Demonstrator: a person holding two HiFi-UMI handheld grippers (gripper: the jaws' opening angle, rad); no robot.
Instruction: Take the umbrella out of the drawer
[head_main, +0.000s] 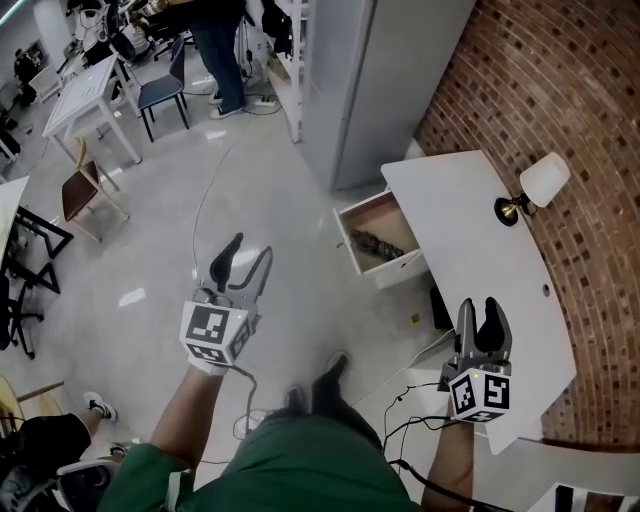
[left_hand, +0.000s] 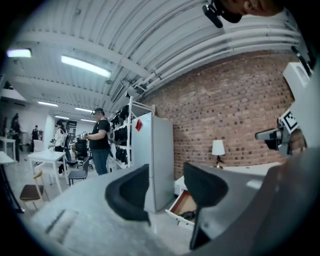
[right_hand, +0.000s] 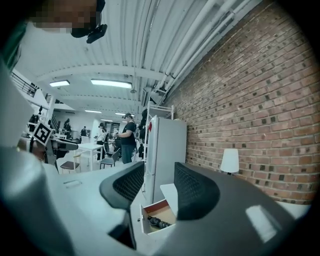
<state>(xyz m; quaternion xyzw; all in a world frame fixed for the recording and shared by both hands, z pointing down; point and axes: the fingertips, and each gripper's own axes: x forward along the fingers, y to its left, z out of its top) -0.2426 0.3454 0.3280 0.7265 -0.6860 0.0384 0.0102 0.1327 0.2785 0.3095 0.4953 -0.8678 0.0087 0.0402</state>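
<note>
1. The umbrella (head_main: 378, 243), a dark folded bundle, lies inside the open drawer (head_main: 346, 238), which stands pulled out of the white table (head_main: 480, 230) by the brick wall. It has not been lifted.

2. In the head view its long axis runs roughly from 10 to 4 o'clock across the drawer floor.

3. The left tool (head_main: 250, 250) has its jaws partly apart with nothing between them. From it the drawer lies at about 3 o'clock, well apart across bare floor.

4. The right tool (head_main: 479, 308) has its jaws spread wide and is likewise empty. It hangs by the table's near edge, and the drawer lies at about 10 o'clock from it, also well apart.

5. The right gripper view looks along its jaws almost straight at the drawer (right_hand: 150, 212), with the umbrella (right_hand: 156, 222) showing low in the gap. In the left gripper view the drawer (left_hand: 182, 202) sits just under the gap, toward 5 o'clock.

6. Judged from this, neither hand is clearly nearer. The right tool looks better lined up, but it would have to turn its jaws to straddle the bundle crosswise rather than end-on.
</note>
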